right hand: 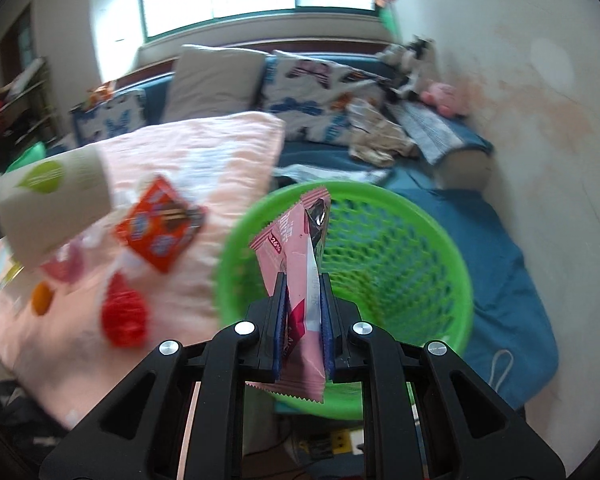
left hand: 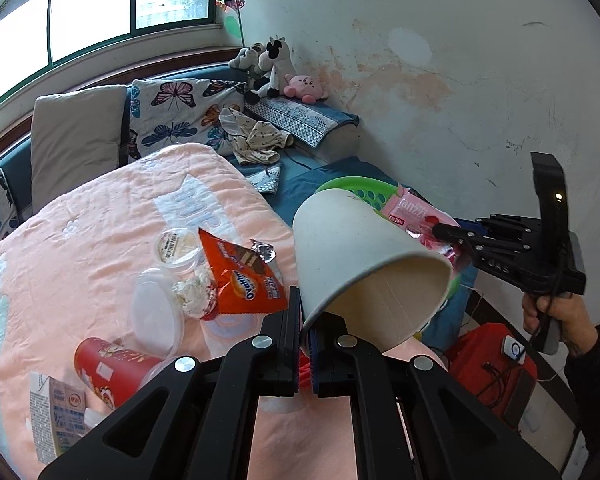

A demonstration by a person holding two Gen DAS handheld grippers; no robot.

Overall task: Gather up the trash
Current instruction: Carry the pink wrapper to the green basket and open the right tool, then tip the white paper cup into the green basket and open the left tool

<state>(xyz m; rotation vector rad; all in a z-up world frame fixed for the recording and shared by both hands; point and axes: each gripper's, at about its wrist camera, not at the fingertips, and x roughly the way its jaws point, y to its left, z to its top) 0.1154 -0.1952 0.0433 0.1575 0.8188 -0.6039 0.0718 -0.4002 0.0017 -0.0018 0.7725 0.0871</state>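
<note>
Green plastic mesh fills the middle of my right view: the basket sits on the blue sheet beside the pink quilt, its mouth facing my right gripper. That gripper is clamped on a pink wrapper, which stands upright between the blue pads and hangs over the near rim of the basket. From the left view I see the same gripper out to the side with the wrapper at its tip, just above the basket, a hand on its grip. My left gripper is closed on the rim of a white paper cup; one finger is outside the wall, the other inside the mouth, and the cup is tilted with its opening toward the camera, lifted off the quilt. In the right view that cup shows at the left edge, blurred, with a green mark on its side. Trash lies on the quilt: an orange snack bag, a clear lidded tub, a clear lid with crumpled paper touching it, a red cup on its side and a milk carton near the bottom edge. Pillows and plush toys line the far side under the window.
</note>
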